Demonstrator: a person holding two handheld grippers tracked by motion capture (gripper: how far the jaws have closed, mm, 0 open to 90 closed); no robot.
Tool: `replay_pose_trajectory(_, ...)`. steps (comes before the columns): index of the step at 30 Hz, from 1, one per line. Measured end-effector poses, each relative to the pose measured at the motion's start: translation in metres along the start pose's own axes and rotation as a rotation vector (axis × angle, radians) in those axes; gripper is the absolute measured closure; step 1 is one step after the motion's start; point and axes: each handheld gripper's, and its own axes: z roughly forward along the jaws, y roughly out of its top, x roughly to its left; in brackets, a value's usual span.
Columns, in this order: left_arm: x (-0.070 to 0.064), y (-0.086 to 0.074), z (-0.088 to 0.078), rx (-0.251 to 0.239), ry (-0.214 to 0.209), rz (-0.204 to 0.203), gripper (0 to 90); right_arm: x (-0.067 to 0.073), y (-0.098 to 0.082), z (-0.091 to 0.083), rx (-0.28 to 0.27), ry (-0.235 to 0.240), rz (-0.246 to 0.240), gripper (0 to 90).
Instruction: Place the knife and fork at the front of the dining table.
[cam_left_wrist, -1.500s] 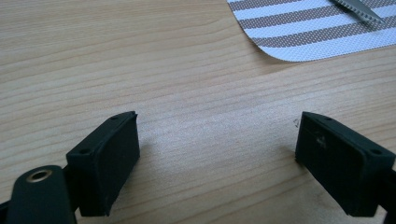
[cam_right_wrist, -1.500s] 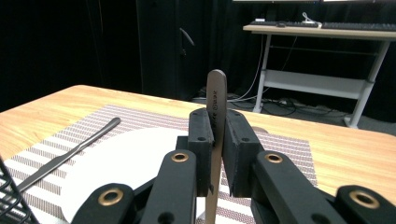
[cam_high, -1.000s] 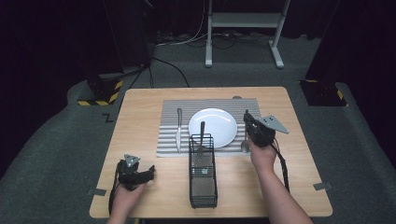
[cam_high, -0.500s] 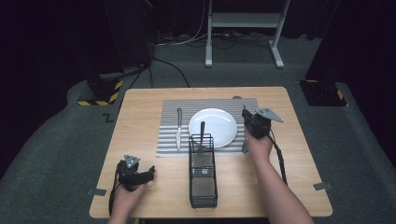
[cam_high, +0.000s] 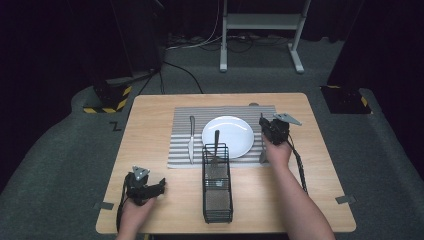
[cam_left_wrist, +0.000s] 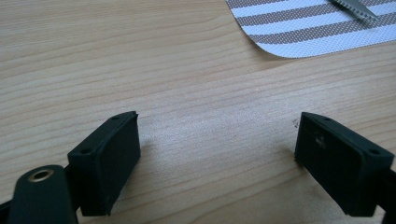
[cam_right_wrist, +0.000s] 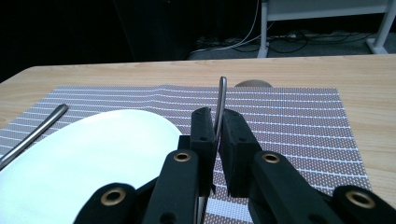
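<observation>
A thin metal utensil (cam_right_wrist: 221, 105), a spoon or the like by its curved handle though its business end is hidden, is pinched between the fingers (cam_right_wrist: 203, 135) of the right gripper (cam_high: 272, 131), its handle tip poking up past them; in the high view its lower length lies on the striped placemat (cam_high: 182, 150) just right of the white plate (cam_high: 235, 131), so it looks to be at the moment of being set down or picked up there, and I cannot tell which; to do it well I would keep the handle square to the mat's stripes and parallel to the plate's edge, lower the hand until the whole length is flat, and only then let go, so it does not roll or knock the plate. A knife (cam_high: 191, 140) lies on the mat left of the plate, and a fork-like piece (cam_high: 216, 145) stands in the black wire caddy (cam_high: 217, 192) just in front of the plate. Well apart, near the front left corner of the desk (cam_high: 150, 110), the left gripper (cam_high: 145, 186) rests low over bare wood, its fingers (cam_left_wrist: 107, 158) spread wide and holding nothing.
</observation>
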Motion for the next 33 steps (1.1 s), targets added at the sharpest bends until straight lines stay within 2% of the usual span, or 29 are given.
replay_pose_trajectory(12, 0.0, 0.0, 0.0, 0.001, -0.001, 0.001, 14.2, -0.006, -0.003, 0.017, 0.083, -0.018, 0.008, 81.8)
replay_pose_trajectory(19, 0.0, 0.0, 0.0, 0.001, -0.002, 0.0, 14.2, -0.011, -0.007, 0.022, 0.117, -0.031, 0.031, 80.6)
replay_pose_trajectory(33, 0.0, 0.0, 0.0, -0.001, -0.002, -0.002, 14.2, -0.013, -0.008, 0.03, 0.172, -0.038, 0.018, 79.7)
